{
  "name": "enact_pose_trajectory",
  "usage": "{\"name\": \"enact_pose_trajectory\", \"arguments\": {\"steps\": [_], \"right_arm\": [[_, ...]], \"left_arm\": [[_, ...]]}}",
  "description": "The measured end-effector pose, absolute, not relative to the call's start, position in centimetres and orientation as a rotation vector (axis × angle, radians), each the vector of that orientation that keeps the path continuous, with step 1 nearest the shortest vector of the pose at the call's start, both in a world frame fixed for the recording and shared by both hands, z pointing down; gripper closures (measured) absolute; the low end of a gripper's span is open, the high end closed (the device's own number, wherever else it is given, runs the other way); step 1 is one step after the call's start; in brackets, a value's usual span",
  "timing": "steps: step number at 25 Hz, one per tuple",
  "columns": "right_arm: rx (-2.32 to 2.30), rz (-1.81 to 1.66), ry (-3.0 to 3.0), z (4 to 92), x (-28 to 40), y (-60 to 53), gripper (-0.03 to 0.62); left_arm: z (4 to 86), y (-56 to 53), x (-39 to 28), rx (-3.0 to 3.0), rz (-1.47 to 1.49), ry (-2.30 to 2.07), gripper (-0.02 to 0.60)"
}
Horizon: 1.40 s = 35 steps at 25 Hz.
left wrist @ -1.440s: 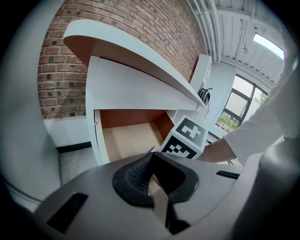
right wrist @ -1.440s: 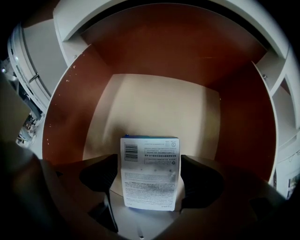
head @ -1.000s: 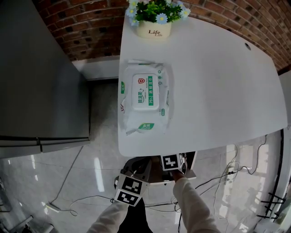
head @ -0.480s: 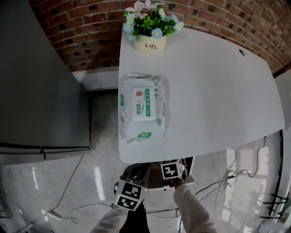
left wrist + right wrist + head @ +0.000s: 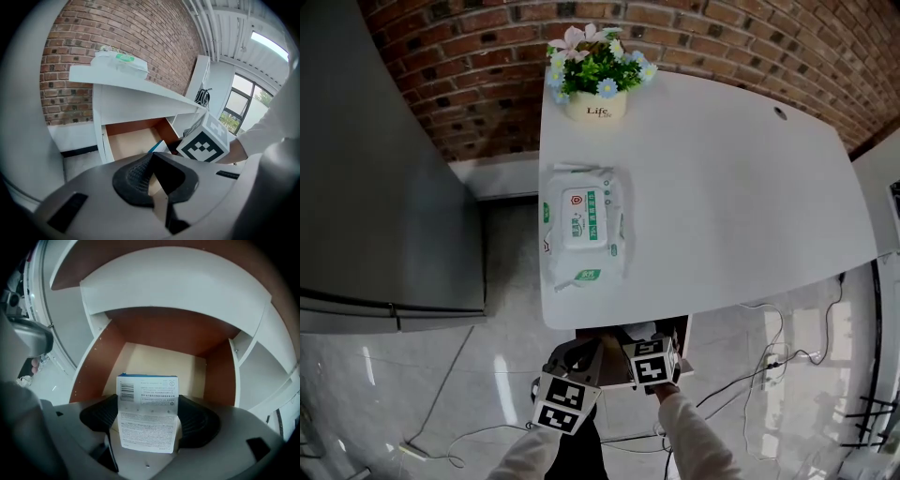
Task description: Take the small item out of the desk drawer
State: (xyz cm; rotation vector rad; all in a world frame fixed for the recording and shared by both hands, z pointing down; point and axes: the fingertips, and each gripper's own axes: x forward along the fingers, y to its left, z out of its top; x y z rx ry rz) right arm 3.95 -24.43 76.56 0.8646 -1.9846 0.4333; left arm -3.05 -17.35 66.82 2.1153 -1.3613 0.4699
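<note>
The desk drawer [image 5: 93, 366] stands open under the white desk [image 5: 722, 187], its pale floor bare in the right gripper view. My right gripper [image 5: 147, 420] is shut on a small white box [image 5: 148, 399] with a blue top edge, a barcode and fine print, held upright above the drawer's front. In the head view the right gripper [image 5: 649, 361] sits just below the desk's near edge, over the drawer [image 5: 686, 342]. My left gripper [image 5: 152, 176] is shut and holds nothing; it hangs in front of the drawer [image 5: 131, 143], to the left of the right gripper [image 5: 204, 143].
A pack of wet wipes [image 5: 583, 220] lies near the desk's left edge and a flower pot [image 5: 595, 89] stands at its far corner by the brick wall. A grey cabinet [image 5: 384, 187] stands to the left. Cables [image 5: 769, 356] trail on the glossy floor at the right.
My right gripper has drawn back a little from under the desk edge with the box. The head view has pulled away, so the desk looks smaller. The left gripper has hardly moved.
</note>
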Motion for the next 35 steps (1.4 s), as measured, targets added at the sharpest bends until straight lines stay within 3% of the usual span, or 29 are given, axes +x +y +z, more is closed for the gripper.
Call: {"name": "enact_pose_trajectory", "arguments": {"steps": [35], "right_arm": [[1.146, 0.667, -2.450, 51.6, 6.1, -14.7, 0.186]], "left_arm": [[54.4, -10.8, -3.4, 2.192, 0.406, -1.495, 0.565]]}}
